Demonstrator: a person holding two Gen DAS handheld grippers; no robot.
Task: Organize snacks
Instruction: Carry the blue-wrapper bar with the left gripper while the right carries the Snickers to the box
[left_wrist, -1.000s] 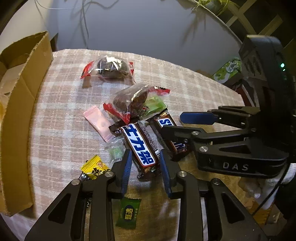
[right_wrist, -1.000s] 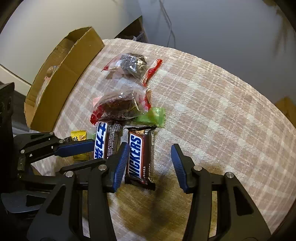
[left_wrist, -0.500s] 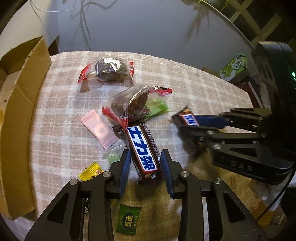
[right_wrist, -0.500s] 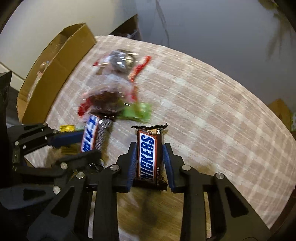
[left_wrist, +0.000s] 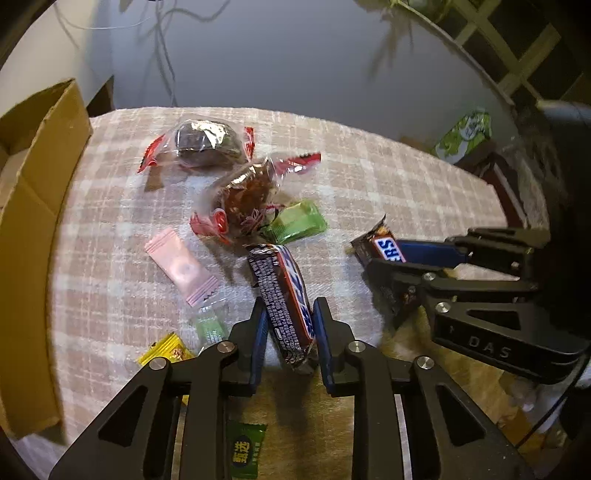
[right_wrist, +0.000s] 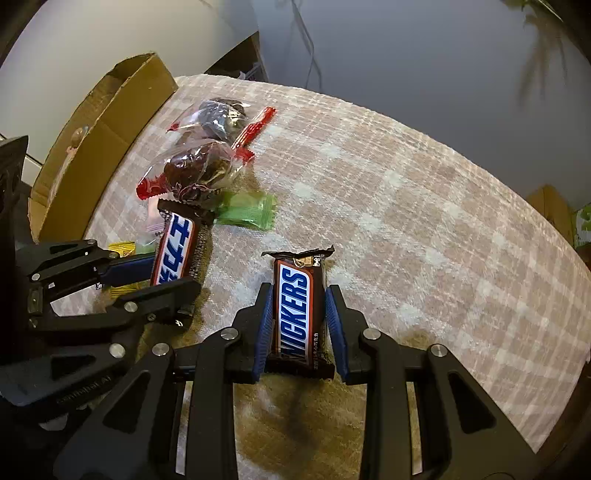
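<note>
Two Snickers bars lie on the plaid-clothed table (right_wrist: 406, 221). My left gripper (left_wrist: 290, 310) has its jaws closing, and its blue pads press on the bar with the Chinese label (left_wrist: 284, 280), which is tipped onto its edge. In the right wrist view that left gripper (right_wrist: 162, 273) and its bar (right_wrist: 173, 251) sit at the left. My right gripper (right_wrist: 299, 295) is shut on the English-label Snickers bar (right_wrist: 297, 273), which lies flat and apart from the pile. From the left wrist view the right gripper (left_wrist: 399, 260) holds that bar (left_wrist: 384, 247) at the right.
An open cardboard box (left_wrist: 33, 206) stands at the table's left edge. Two clear-wrapped dark cakes (left_wrist: 205, 144) (left_wrist: 251, 192), a green candy (left_wrist: 295, 225), a pink sachet (left_wrist: 181, 266), a yellow candy (left_wrist: 166, 350) and a dark green candy (left_wrist: 243, 450) lie around the left gripper.
My right gripper shut on the English-label bar and drew it to the right, away from the other. The left jaws narrowed onto the Chinese-label bar, which rolled onto its edge.
</note>
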